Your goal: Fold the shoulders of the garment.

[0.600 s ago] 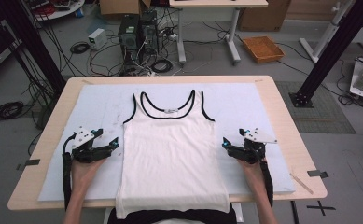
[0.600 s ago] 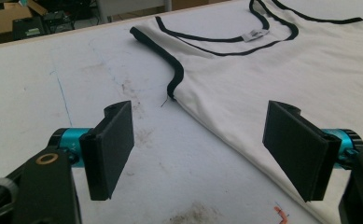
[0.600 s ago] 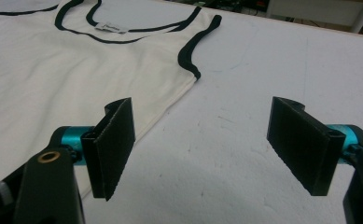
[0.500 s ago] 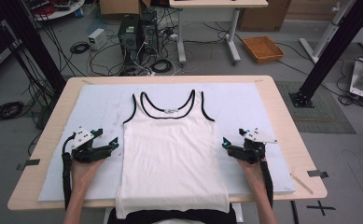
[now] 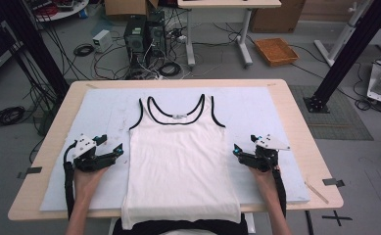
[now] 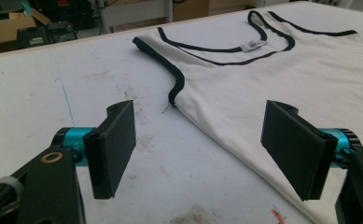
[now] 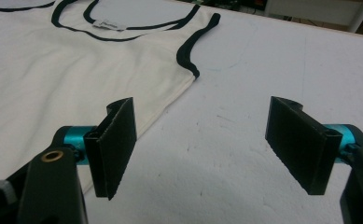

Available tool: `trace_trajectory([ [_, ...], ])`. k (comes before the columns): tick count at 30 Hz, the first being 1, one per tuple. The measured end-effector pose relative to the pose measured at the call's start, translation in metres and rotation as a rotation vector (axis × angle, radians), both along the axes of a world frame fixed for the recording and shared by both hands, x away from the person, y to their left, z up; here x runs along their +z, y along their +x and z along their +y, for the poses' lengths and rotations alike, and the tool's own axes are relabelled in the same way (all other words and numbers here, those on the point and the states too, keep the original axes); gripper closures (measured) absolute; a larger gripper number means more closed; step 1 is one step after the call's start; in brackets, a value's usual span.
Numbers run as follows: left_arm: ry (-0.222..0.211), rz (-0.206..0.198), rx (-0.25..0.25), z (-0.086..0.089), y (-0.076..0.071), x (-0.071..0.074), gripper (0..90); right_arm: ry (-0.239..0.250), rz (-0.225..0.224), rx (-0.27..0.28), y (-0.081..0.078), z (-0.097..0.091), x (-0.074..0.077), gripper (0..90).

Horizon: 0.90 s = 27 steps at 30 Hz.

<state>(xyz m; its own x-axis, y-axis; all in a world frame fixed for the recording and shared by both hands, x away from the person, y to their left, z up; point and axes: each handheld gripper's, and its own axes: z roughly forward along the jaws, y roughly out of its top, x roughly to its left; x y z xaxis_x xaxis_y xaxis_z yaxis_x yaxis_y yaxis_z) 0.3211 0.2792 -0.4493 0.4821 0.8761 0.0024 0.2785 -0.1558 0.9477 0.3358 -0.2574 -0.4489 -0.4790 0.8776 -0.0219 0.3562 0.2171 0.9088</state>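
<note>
We log the left tool [image 5: 113,152] on the white mat [image 5: 100,112] just beside the left side seam of the tank top [image 5: 178,161], jaws wide with nothing between them. Its flat black pads [image 6: 116,149] are rectangular and matte, on teal hubs; a grey three-cornered plate tops the body in the high view. The mat is a pale, foam-like sheet, scuffed with brownish smudges and a faint blue line that we see in the left gripper view but not from above.

The tank top lies flat, face up, at the middle of the desk [image 5: 296,122], neck toward the far edge. It is soft white knit with black binding round the neck and armholes, and a small label [image 5: 179,116] sits inside the back of the neck. The left gripper view shows a loose thread [image 6: 165,108] below the armhole. The hem hangs over the near edge of the desk, so its lowest part is cut off in the high view. The print on the label is too small to read.

The right tool [image 5: 239,152] rests just beside the right side seam, jaws likewise wide and empty. In the right gripper view one pad [image 7: 116,147] stands over the shirt's edge; whether it touches the cloth we cannot tell.
</note>
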Motion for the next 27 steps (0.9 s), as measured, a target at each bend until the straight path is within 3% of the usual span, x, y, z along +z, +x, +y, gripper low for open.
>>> trace_trajectory([
  [5,-0.004,-0.015,0.02,-0.0001,-0.0015,-0.0002,28.1,0.002,-0.001,-0.007,-0.0001,0.0,0.0,23.3],
  [21,0.009,0.003,0.032,-0.0016,0.0003,-0.0001,28.0,0.012,0.006,-0.026,0.001,-0.0013,0.0,24.7],
  [27,0.006,0.016,0.014,-0.001,0.0016,0.0002,28.1,0.019,0.015,-0.03,0.001,-0.0012,0.0,24.6],
])
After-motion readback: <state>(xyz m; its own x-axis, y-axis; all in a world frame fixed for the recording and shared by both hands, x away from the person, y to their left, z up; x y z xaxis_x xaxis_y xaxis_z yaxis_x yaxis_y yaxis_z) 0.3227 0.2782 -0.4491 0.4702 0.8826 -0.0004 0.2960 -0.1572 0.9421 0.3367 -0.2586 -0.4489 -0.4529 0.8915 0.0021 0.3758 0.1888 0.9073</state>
